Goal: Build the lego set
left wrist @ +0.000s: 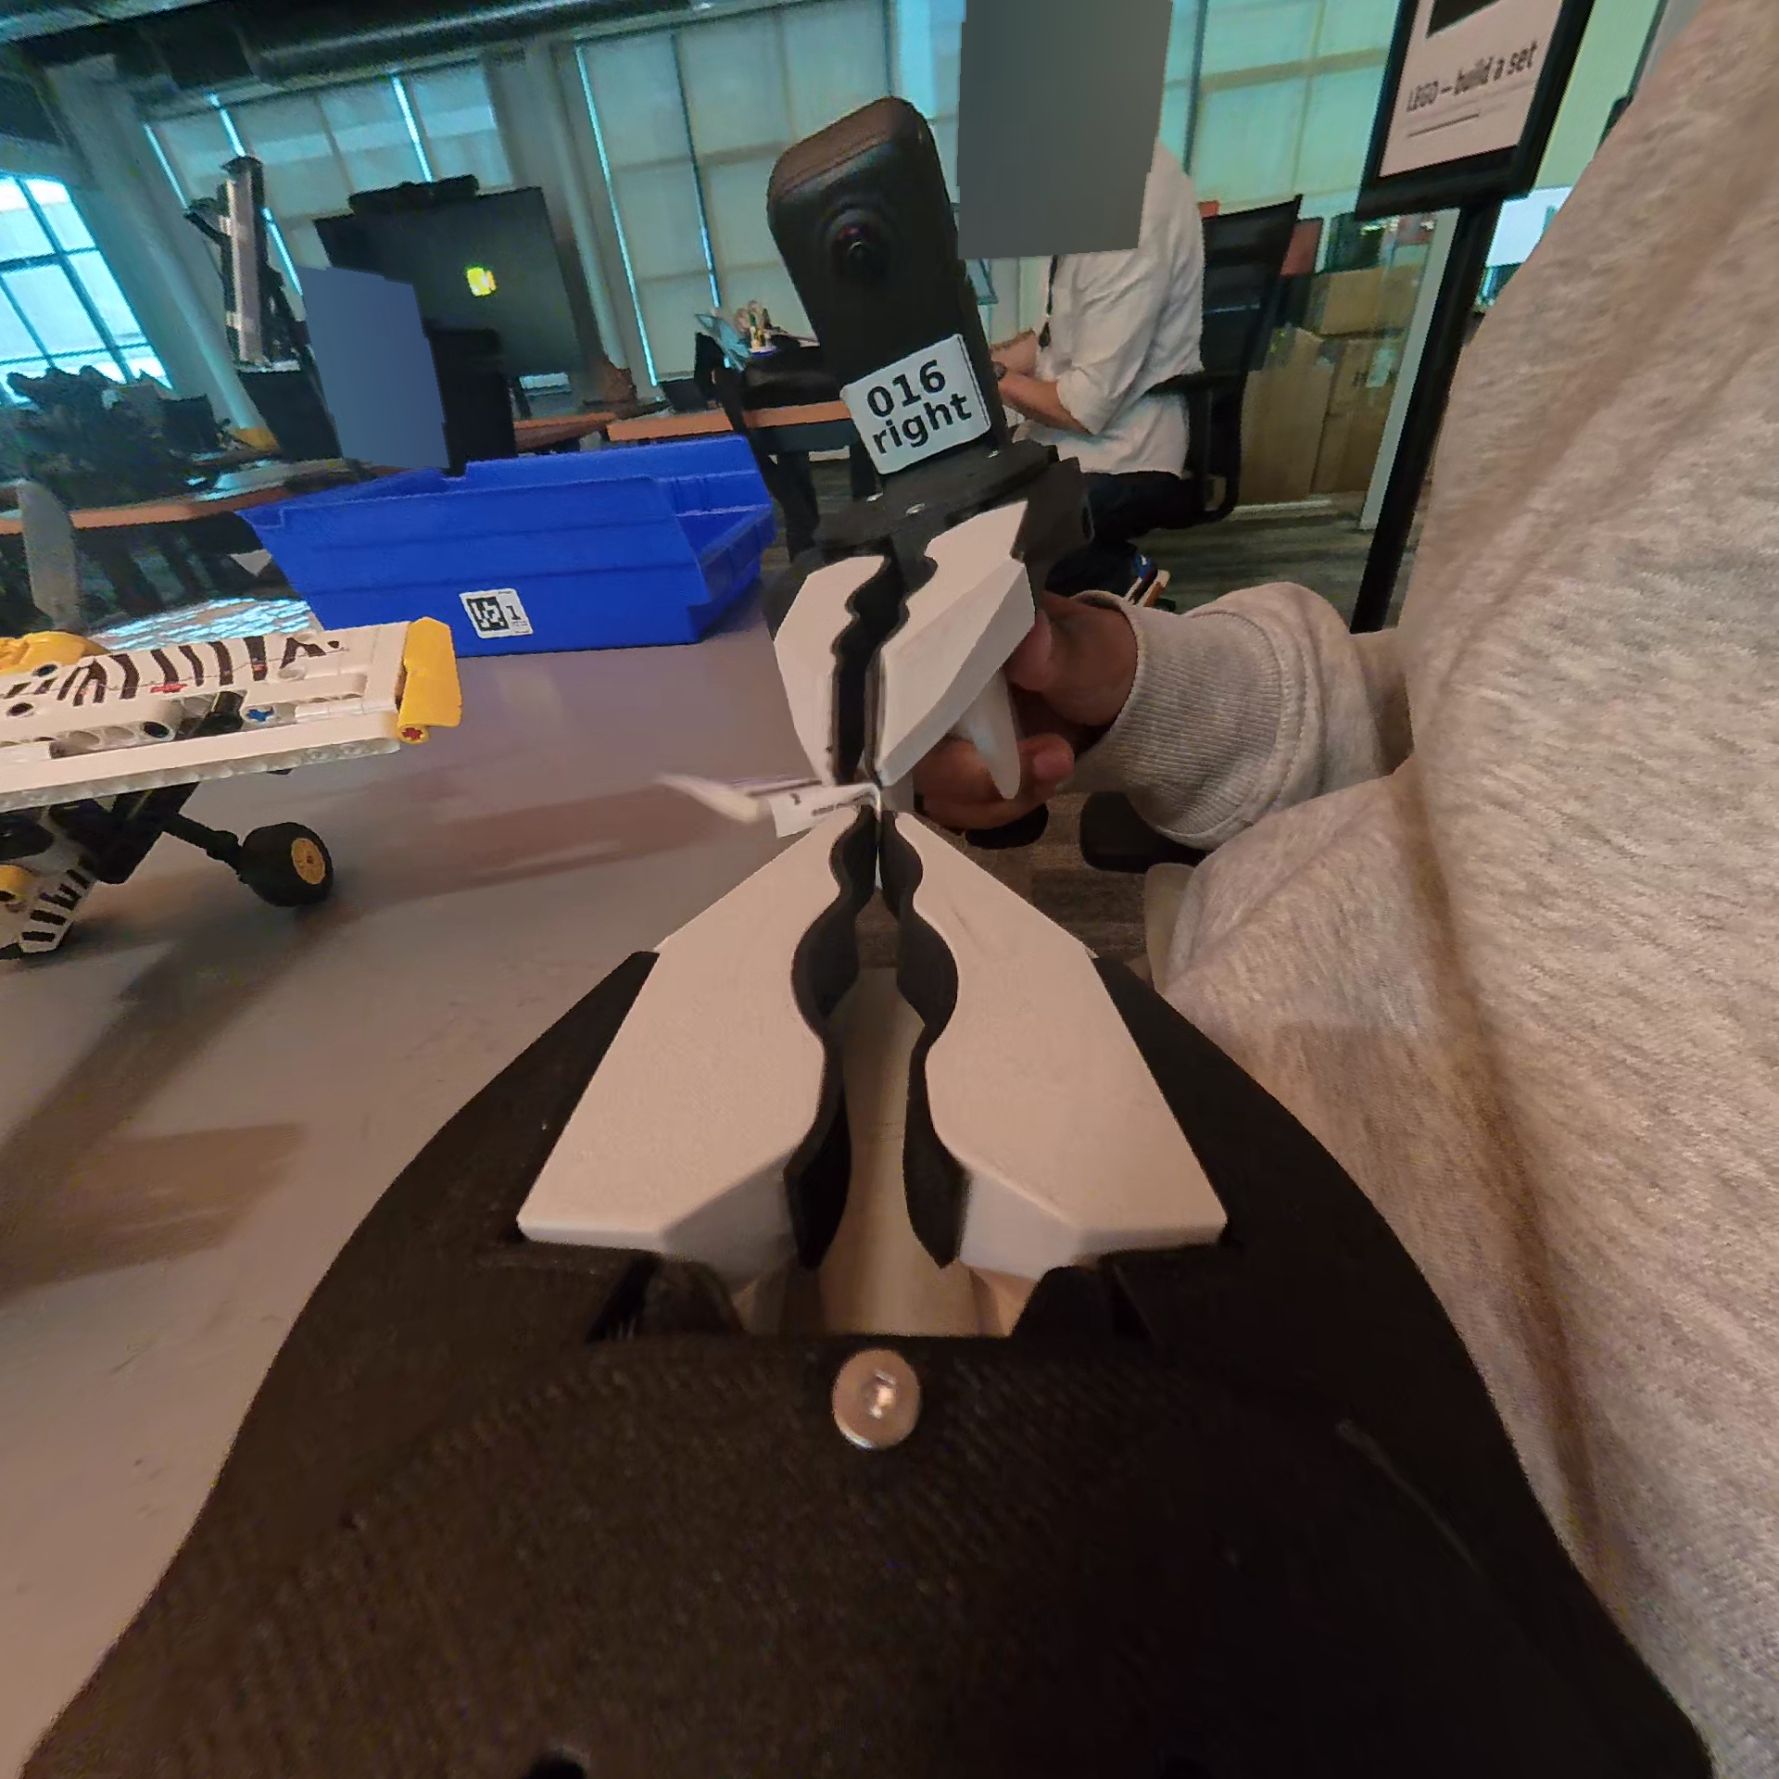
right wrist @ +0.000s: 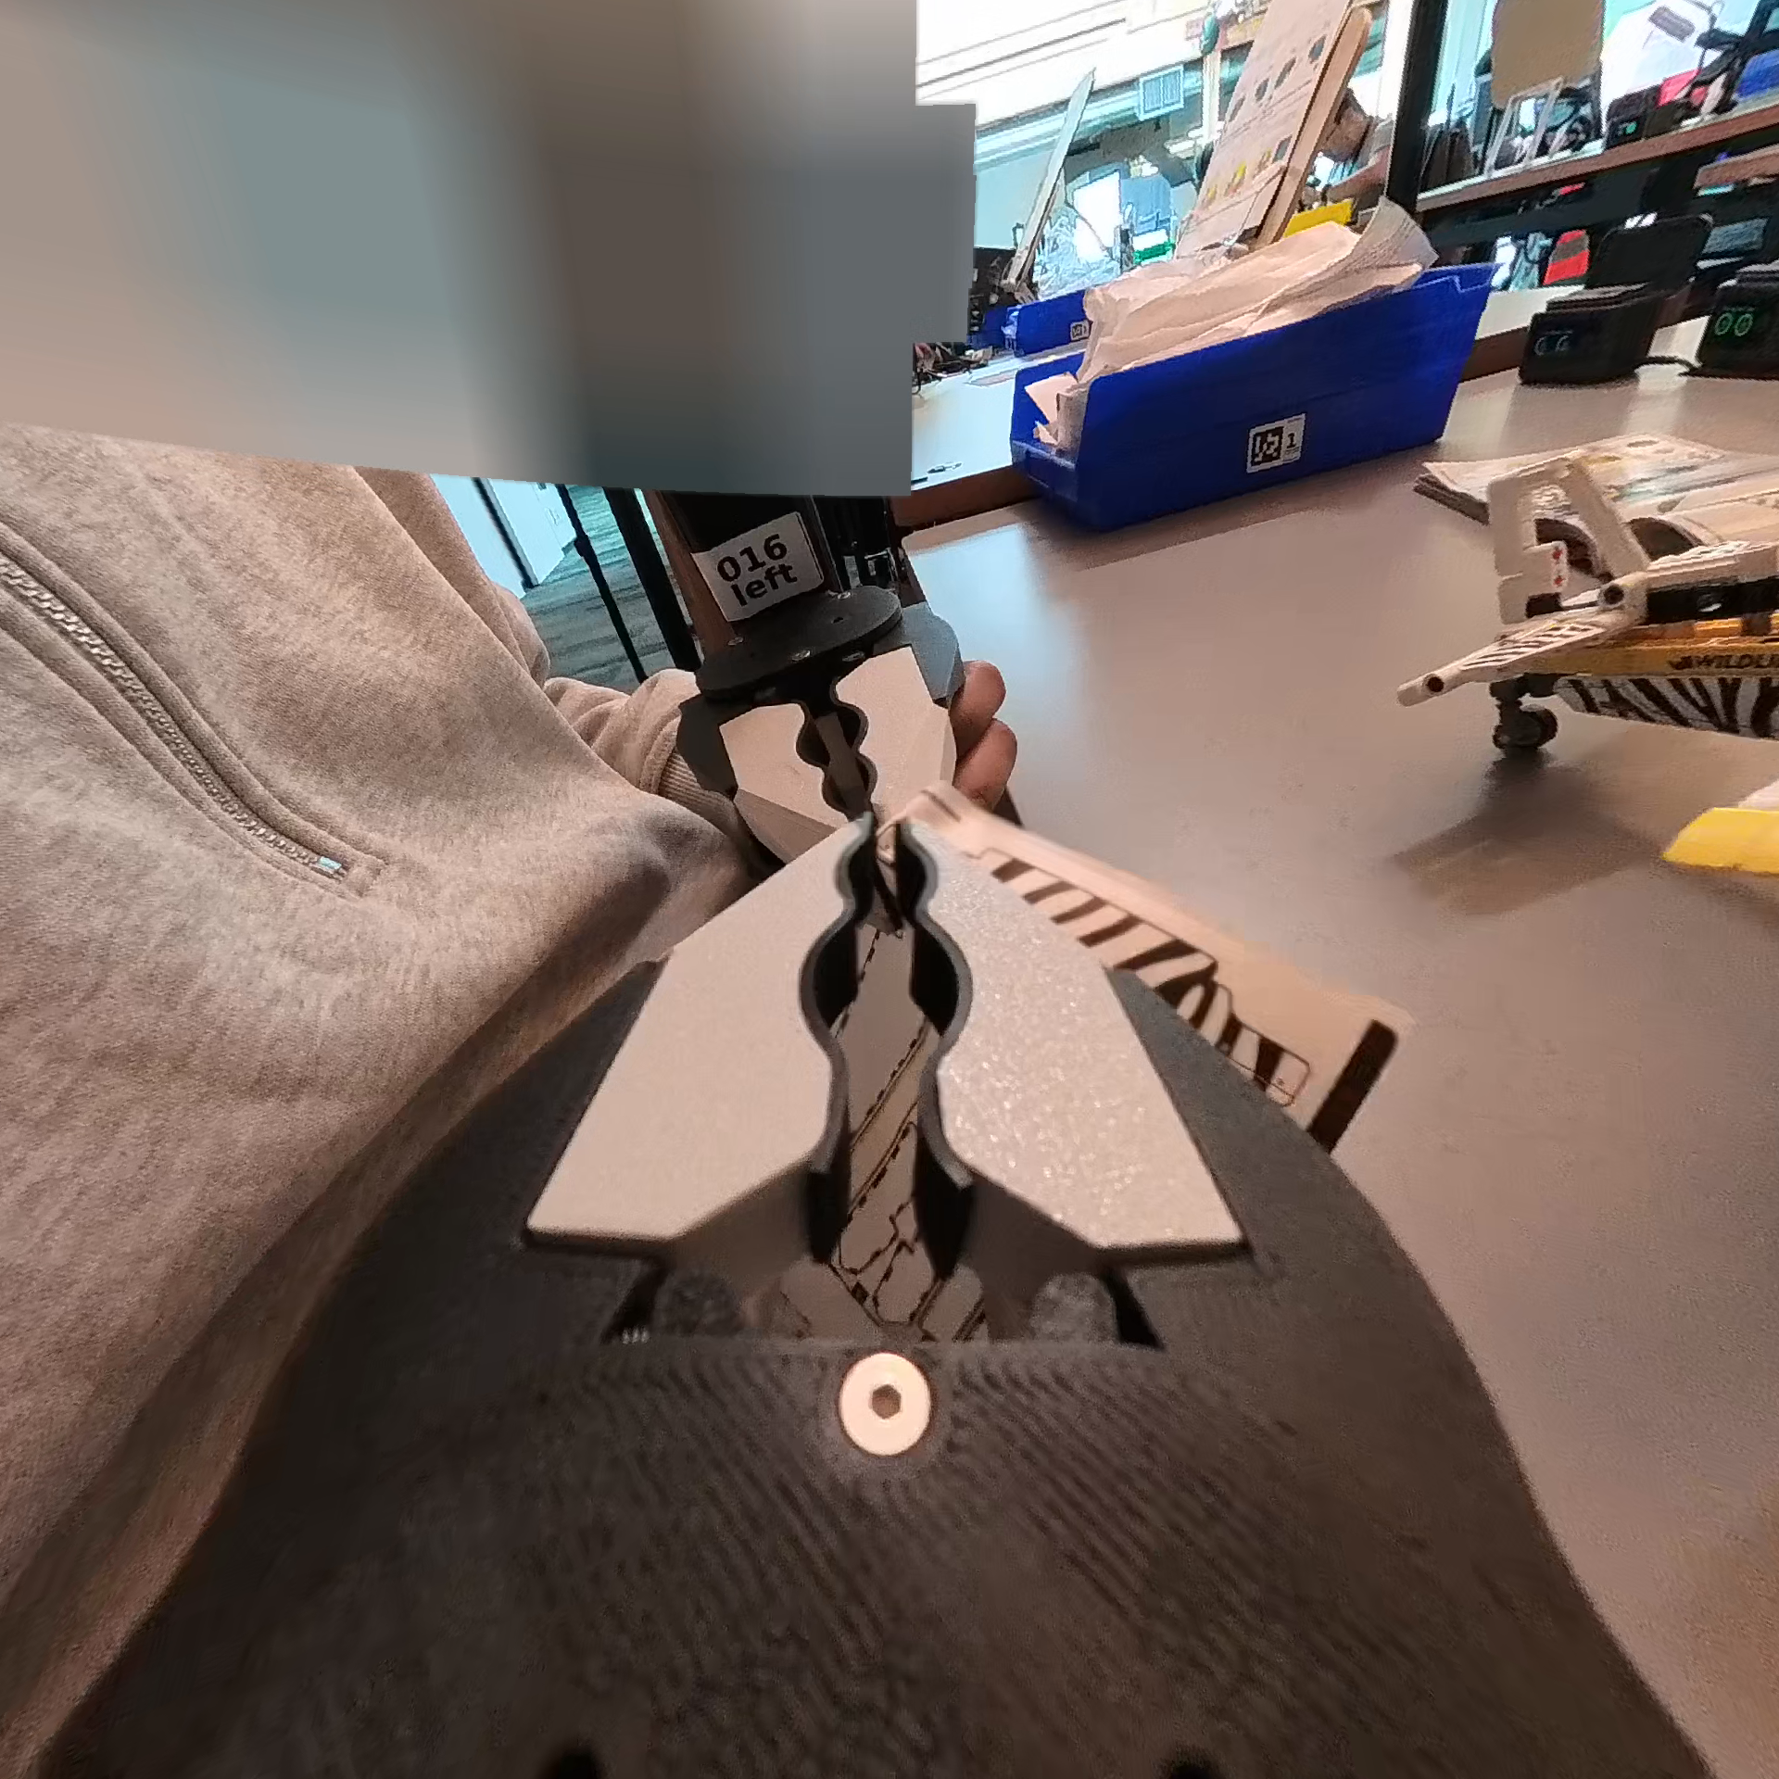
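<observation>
A zebra-striped sticker sheet (right wrist: 1184, 972) is held in the air between the two grippers, which point at each other; in the left wrist view it shows edge-on (left wrist: 770, 801). My right gripper (right wrist: 886, 839) is shut on the sheet, which runs down between its fingers. It also shows in the left wrist view (left wrist: 863, 770). My left gripper (left wrist: 878, 836) is shut on the sheet's near corner, tip to tip with the right one, and shows in the right wrist view (right wrist: 863, 807). The white and yellow lego plane (left wrist: 202, 698) (right wrist: 1627, 626) with zebra stripes stands on the grey table (left wrist: 539, 866).
A blue bin (left wrist: 520, 554) stands behind the plane; in the right wrist view a blue bin (right wrist: 1251, 399) holds crumpled bags. A booklet (right wrist: 1656, 462) lies by the plane, a yellow piece (right wrist: 1723, 839) in front of it. A grey sweatshirt sleeve (left wrist: 1444, 866) fills one side.
</observation>
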### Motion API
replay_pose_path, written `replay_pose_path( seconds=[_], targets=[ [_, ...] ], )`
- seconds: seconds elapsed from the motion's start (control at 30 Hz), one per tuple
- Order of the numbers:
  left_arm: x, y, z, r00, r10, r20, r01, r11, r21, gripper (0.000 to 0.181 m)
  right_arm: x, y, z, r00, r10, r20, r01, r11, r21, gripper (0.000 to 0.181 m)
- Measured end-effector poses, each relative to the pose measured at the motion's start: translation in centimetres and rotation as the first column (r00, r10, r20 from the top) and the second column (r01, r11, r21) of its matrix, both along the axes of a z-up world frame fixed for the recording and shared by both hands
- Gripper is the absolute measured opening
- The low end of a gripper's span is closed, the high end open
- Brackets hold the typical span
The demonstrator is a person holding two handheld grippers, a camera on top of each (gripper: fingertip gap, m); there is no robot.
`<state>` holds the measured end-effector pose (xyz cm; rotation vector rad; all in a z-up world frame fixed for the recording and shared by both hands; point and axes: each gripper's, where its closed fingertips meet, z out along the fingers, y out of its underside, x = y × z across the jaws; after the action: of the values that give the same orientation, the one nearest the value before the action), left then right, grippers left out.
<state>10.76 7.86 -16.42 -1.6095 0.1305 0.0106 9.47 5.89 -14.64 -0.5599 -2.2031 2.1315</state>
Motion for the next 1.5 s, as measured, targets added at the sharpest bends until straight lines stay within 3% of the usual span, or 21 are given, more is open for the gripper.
replay_pose_path(
  seconds=[0.27, 0.43, 0.6, 0.67, 0.73, 0.83, 0.93, 1.0, 1.1, 1.23, 1.37, 1.5],
  targets=[
    [-0.2, -0.1, 0.1, 1.0, 0.004, 0.022, -0.004, 1.0, 0.003, 0.0, -0.7, 1.4, 0.4, 0.997, -0.068, -0.028, 0.068, 0.998, 0.003, 0.0],
    [-0.2, 0.0, 0.0, 1.0, 0.001, 0.027, -0.001, 1.0, -0.001, 0.0, -0.1, 0.5, 0.1, 0.996, -0.045, -0.075, 0.049, 0.997, 0.058, 0.014],
    [0.7, -0.1, -0.7, 0.997, -0.065, 0.032, 0.067, 0.996, -0.051, 0.0, -0.4, 1.9, 2.7, 0.981, -0.139, -0.136, 0.135, 0.99, -0.042, 0.037],
    [1.1, -0.2, -1.5, 0.995, -0.101, 0.024, 0.103, 0.989, -0.101, 0.0, -0.9, 2.3, 1.4, 0.985, -0.155, -0.069, 0.158, 0.987, 0.04, 0.041],
    [1.3, -0.3, -1.7, 0.993, -0.115, 0.015, 0.116, 0.986, -0.124, 0.0, -0.2, 2.3, -0.7, 0.994, -0.102, 0.027, 0.097, 0.984, 0.153, 0.042],
    [1.6, -0.5, -1.8, 0.99, -0.142, 0.02, 0.143, 0.979, -0.144, 0.0, 1.0, 2.2, -2.1, 0.994, -0.041, 0.105, 0.019, 0.978, 0.207, 0.04],
    [2.0, -0.5, -2.2, 0.986, -0.165, 0.036, 0.169, 0.97, -0.175, 0.0, 1.7, 2.2, -2.5, 0.994, -0.007, 0.105, -0.018, 0.971, 0.24, 0.022],
    [1.5, -0.5, -2.2, 0.991, -0.13, 0.027, 0.133, 0.977, -0.165, 0.0, 2.0, 2.3, -2.5, 0.996, 0.006, 0.089, -0.028, 0.968, 0.248, 0.002],
    [-0.6, -0.4, -1.3, 1.0, -0.005, 0.018, 0.007, 0.994, -0.11, 0.013, 1.0, 2.9, -1.7, 0.994, -0.06, 0.088, 0.04, 0.977, 0.208, 0.0],
    [-2.5, -1.1, 2.0, 0.992, 0.127, 0.027, -0.128, 0.991, 0.045, 0.031, -0.2, 3.2, 0.4, 0.986, -0.104, 0.134, 0.099, 0.994, 0.041, 0.0],
    [-3.0, -1.4, 4.7, 0.967, 0.255, 0.015, -0.254, 0.955, 0.154, 0.019, -1.6, 2.5, 1.0, 0.97, -0.145, 0.195, 0.16, 0.985, -0.064, 0.0],
    [-3.2, -0.8, 3.9, 0.951, 0.308, -0.011, -0.306, 0.948, 0.09, 0.008, -2.4, 1.9, 1.5, 0.951, -0.133, 0.281, 0.194, 0.96, -0.202, 0.0]
  ],
)
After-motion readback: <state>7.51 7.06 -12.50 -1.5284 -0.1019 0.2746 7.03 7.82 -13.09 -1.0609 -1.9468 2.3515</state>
